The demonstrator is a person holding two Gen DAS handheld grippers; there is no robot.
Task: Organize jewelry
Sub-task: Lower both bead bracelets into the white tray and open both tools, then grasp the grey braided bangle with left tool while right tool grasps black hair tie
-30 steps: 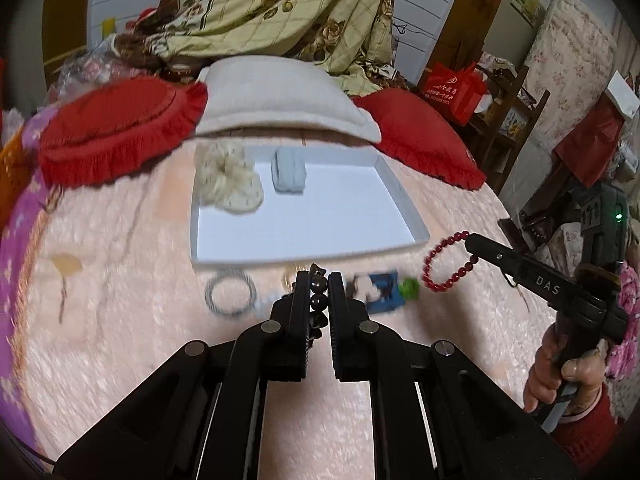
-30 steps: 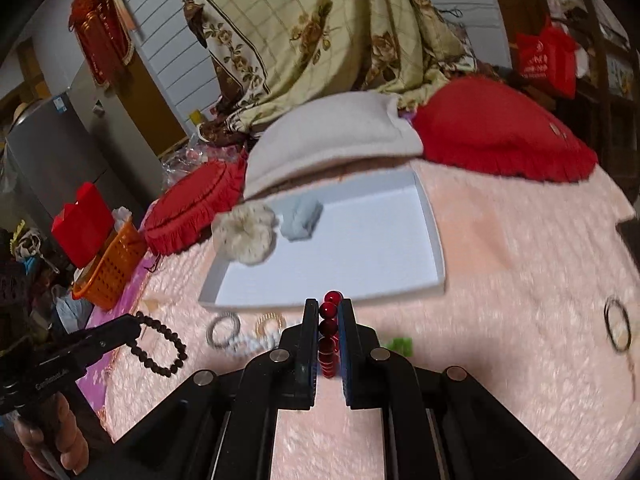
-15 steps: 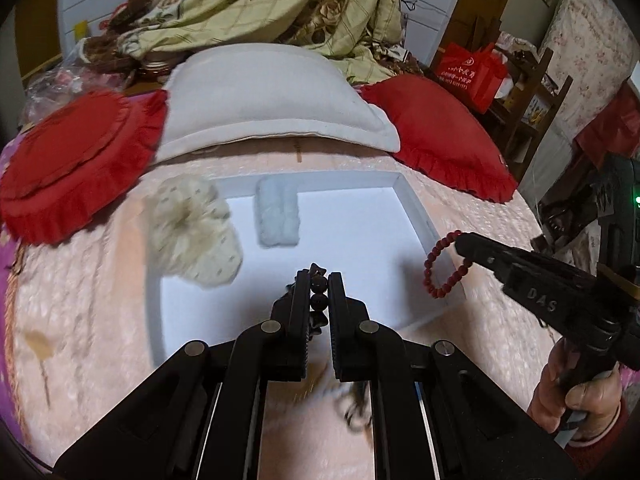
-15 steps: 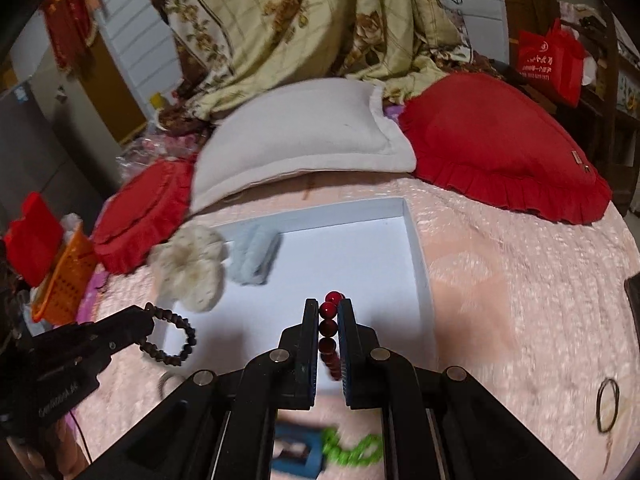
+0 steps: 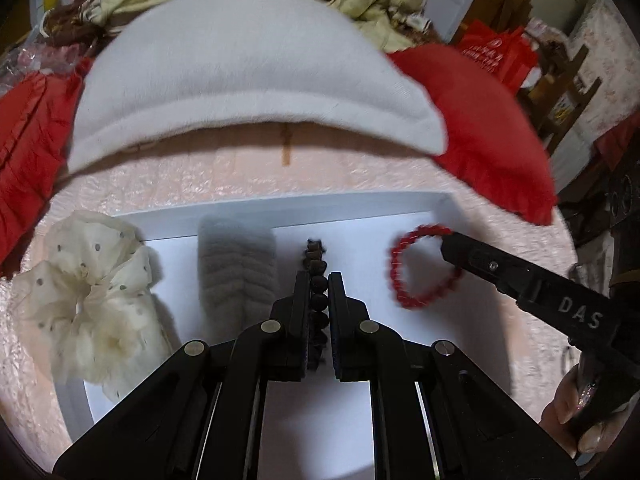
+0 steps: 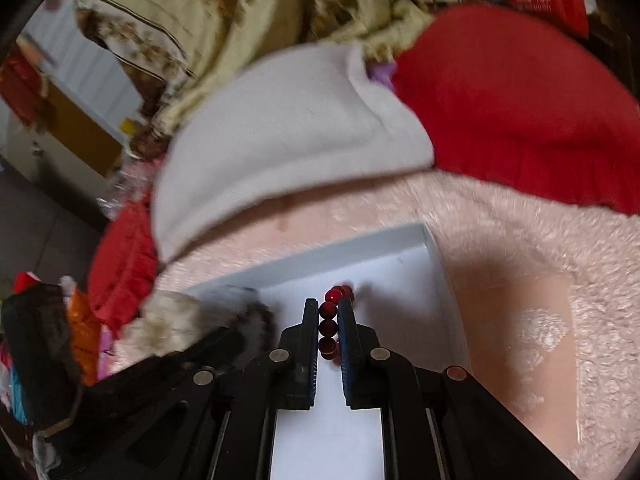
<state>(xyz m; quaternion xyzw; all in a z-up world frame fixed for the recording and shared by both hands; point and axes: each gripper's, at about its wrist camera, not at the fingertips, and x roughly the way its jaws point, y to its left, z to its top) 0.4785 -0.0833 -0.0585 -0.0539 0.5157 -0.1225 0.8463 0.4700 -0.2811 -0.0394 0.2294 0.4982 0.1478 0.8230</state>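
A shallow white tray (image 5: 280, 208) (image 6: 320, 256) lies on the pink bedspread. My left gripper (image 5: 319, 278) is shut on a dark brown bead bracelet (image 5: 316, 256) and hangs over the tray's middle. My right gripper (image 6: 329, 308) is shut on a red bead bracelet (image 6: 329, 316) over the tray's far right corner. In the left wrist view the red bead bracelet (image 5: 424, 268) dangles as a loop from the right gripper (image 5: 446, 240). A cream dotted scrunchie (image 5: 88, 296) and a grey fuzzy scrunchie (image 5: 236, 268) rest in the tray's far left part.
A white pillow (image 5: 240, 68) and red frilled cushions (image 5: 492, 128) border the bed beyond the tray. A floral blanket (image 6: 224, 20) is heaped behind them. A hand (image 5: 576, 412) grips the right gripper's handle. Red bags (image 5: 496, 52) stand at the far right.
Both grippers have moved forward and down over the tray, each with its bracelet. The loose items on the bedspread before the tray have dropped out of view.
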